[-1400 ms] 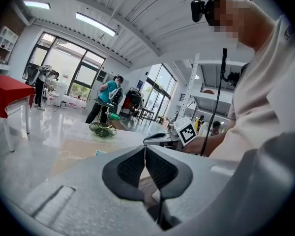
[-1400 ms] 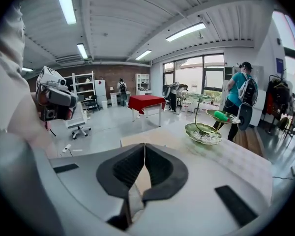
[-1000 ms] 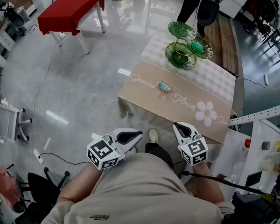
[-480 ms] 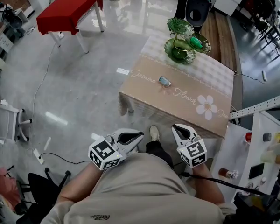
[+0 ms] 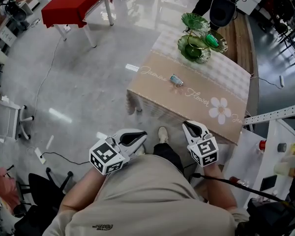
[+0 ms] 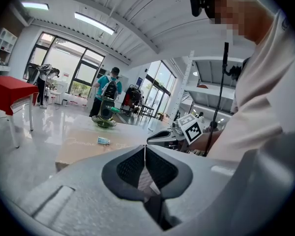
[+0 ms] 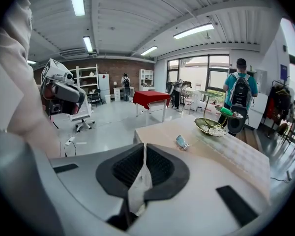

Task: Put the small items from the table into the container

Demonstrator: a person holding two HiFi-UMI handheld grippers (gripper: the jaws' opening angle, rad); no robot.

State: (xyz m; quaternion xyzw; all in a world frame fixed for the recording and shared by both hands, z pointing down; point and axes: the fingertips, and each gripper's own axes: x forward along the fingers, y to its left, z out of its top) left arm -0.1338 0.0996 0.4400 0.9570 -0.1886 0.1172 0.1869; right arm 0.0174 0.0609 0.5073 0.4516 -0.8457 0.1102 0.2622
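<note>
My left tool (image 5: pixel 140 135) and right tool (image 5: pixel 190 127) sit closed and empty, well short of the dish (image 5: pixel 187 55); a green item (image 5: pixel 212 40) already lies in it; one packet (image 5: pixel 176 80) waits on the tabletop (image 5: pixel 157 90) near the dish, still to fetch.

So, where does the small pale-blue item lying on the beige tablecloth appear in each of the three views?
Head view: the small pale-blue item is above centre and slightly right.
Left gripper view: left of centre, at mid-height.
Right gripper view: right of centre, below mid-height.
Shared landmark: the green tiered glass dish stand at the far end of the beige-clothed table, beyond the item in every view.
</note>
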